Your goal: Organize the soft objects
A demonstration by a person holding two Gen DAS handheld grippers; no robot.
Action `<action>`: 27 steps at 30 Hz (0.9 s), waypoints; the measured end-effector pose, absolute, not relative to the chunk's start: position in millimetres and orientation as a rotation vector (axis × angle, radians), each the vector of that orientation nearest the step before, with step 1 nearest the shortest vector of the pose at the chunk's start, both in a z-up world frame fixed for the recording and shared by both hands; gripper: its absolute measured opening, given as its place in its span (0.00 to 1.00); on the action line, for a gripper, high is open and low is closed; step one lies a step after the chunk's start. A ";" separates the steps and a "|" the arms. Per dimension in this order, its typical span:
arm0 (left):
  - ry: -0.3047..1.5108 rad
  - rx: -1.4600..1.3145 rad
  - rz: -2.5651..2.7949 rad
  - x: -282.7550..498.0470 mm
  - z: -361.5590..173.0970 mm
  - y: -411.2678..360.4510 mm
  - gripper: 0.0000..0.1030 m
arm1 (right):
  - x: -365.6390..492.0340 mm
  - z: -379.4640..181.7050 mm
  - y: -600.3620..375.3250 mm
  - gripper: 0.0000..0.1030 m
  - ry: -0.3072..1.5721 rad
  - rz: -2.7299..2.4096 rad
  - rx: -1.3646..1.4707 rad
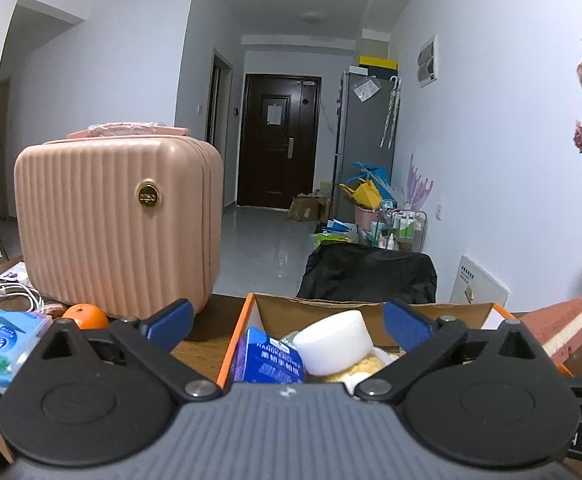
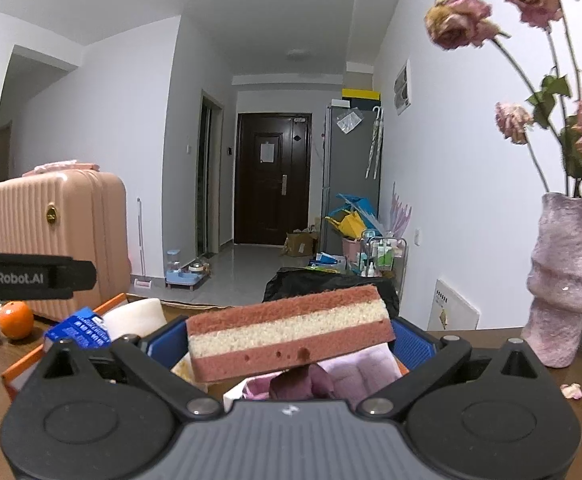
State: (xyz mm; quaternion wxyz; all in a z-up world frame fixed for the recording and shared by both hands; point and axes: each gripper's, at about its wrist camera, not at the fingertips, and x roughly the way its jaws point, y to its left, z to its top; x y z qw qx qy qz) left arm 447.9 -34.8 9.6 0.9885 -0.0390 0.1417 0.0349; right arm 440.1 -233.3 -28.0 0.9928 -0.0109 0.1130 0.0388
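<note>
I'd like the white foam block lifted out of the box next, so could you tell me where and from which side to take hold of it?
Grip the white foam block across its raised upper end, coming from above with the open left claw: that end juts clear above the blue carton, while its lower part is wedged among other items.

Pink-cream-pink striped sponge [image 2: 291,330] held level above box [image 1: 239,340]; white foam block [image 1: 333,340] and blue pack [image 1: 269,356] inside.

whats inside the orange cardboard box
A blue carton, a white foam block and a yellowish sponge show inside the orange box. The left gripper covers the rest.
</note>
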 end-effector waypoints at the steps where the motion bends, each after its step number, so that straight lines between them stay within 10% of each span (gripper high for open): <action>1: 0.282 -0.080 0.066 441.9 11.0 -33.8 1.00 | 433.1 -27.5 -234.4 1.00 0.220 0.072 -0.024; 27: 0.341 -0.067 0.027 342.8 13.3 -9.6 1.00 | 364.6 -57.8 -262.6 1.00 0.500 0.061 -0.014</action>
